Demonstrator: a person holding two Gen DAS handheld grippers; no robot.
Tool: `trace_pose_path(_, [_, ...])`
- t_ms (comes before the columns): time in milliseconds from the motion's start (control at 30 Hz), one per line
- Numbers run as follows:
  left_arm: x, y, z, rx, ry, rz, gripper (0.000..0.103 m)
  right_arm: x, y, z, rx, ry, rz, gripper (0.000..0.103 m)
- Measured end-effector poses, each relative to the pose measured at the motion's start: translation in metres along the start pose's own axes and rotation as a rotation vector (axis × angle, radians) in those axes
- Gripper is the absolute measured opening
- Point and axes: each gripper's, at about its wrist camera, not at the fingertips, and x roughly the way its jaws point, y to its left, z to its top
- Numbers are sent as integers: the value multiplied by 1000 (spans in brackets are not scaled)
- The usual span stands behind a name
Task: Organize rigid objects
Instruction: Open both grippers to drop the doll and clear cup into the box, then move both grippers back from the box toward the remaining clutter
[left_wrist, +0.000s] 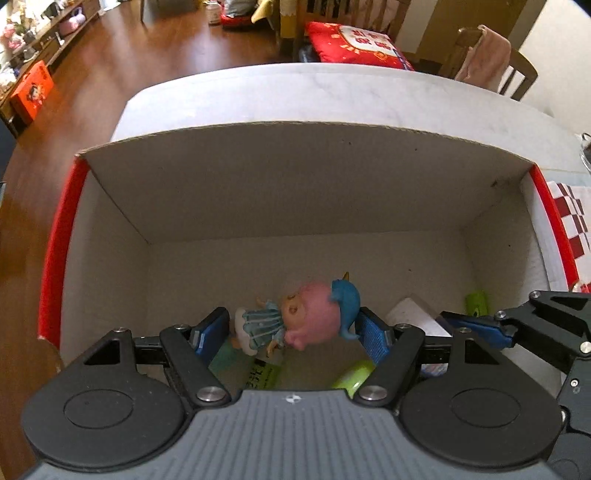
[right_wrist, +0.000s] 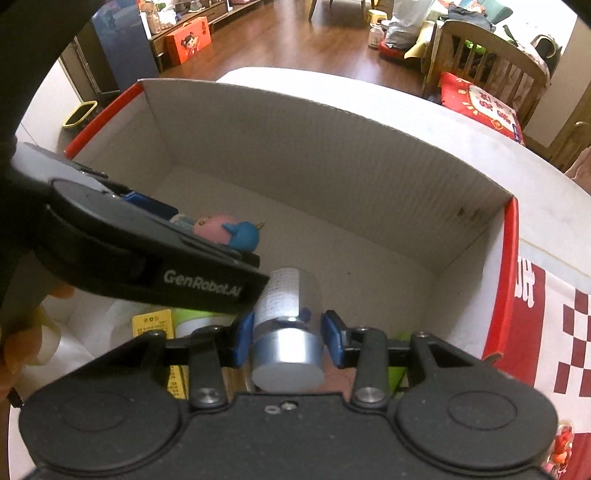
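Observation:
A white cardboard box with red outer sides (left_wrist: 295, 177) (right_wrist: 332, 147) stands on the table, and both grippers reach into it. My left gripper (left_wrist: 291, 328) is shut on a small doll (left_wrist: 295, 317) with pink hair, a blue whale hat and a teal dress, held lying sideways above the box floor. The doll also shows in the right wrist view (right_wrist: 229, 229). My right gripper (right_wrist: 286, 332) has its blue pads on either side of a silver and white cylinder (right_wrist: 288, 314). The right gripper shows at the right edge of the left wrist view (left_wrist: 476, 328).
On the box floor lie green items (left_wrist: 352, 373) (left_wrist: 476, 302), a yellow labelled packet (right_wrist: 153, 321) and a white box (left_wrist: 417, 314). A red-and-white checkered cloth (right_wrist: 576, 332) lies right of the box. Chairs and a red cushion (left_wrist: 354, 44) stand beyond the table.

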Motion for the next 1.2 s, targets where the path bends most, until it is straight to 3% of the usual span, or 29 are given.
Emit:
trace_pose_path(267, [-1,-4,4,6,-3,16,76,-9,-3,-5,8,-11,7,48])
trace_pose_path(500, [-15,1,-3,-30,-54,6,78,-29,-6,-6,23,-61,54,51])
trace_pose_path(600, [-26,2,-8,-28,-86,12,78,-39,-3,-9,9,-90,74,58])
trace_pose_path(900, [-60,7,-20,-44,-161,8,78,-65,-2,-18,4,-139,84,64])
trace_pose_path(1200, [-93,0,-31,-36,-238,11,78,-96,-16,-24,11,-211,117,80])
